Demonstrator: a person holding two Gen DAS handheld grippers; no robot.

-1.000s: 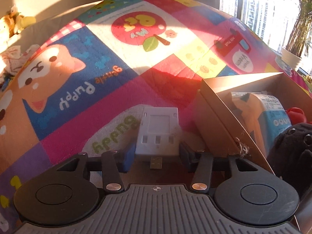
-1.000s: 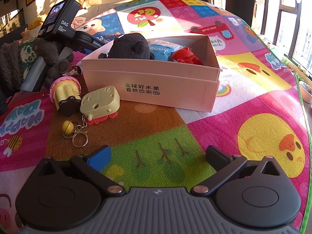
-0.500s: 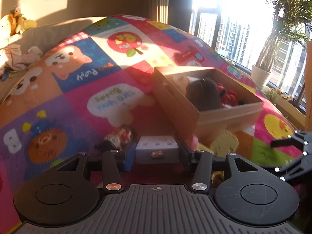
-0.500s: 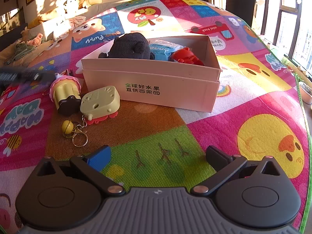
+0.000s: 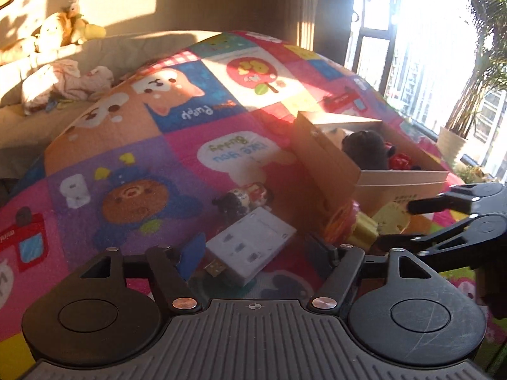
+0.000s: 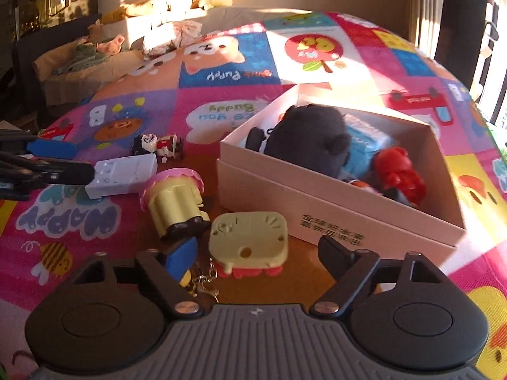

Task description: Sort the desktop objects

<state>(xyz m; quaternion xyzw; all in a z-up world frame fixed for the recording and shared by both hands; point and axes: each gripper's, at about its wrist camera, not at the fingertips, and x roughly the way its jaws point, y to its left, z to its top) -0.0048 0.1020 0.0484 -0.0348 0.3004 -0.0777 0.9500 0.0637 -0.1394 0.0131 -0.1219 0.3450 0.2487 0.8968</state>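
A white USB hub (image 5: 250, 247) lies on the play mat between the spread fingers of my open left gripper (image 5: 253, 250); it also shows in the right wrist view (image 6: 123, 174). My open right gripper (image 6: 256, 253) hovers around a pale yellow toy (image 6: 250, 240) with a keyring (image 6: 202, 280). A pink and yellow cupcake toy (image 6: 174, 199) lies beside it. A small figurine (image 6: 158, 145) lies further back. The white cardboard box (image 6: 332, 215) holds a black plush (image 6: 310, 136), a blue packet (image 6: 364, 145) and a red toy (image 6: 399, 174).
The colourful play mat (image 5: 133, 158) covers the surface. Plush toys and clothes (image 5: 63, 76) lie on a sofa behind it. A potted plant (image 5: 456, 139) stands by the window at the right. The right gripper (image 5: 443, 218) shows in the left wrist view.
My left gripper has opened and let go of the USB hub, which now lies tilted on the mat. My right gripper has moved forward and left, over the yellow toy.
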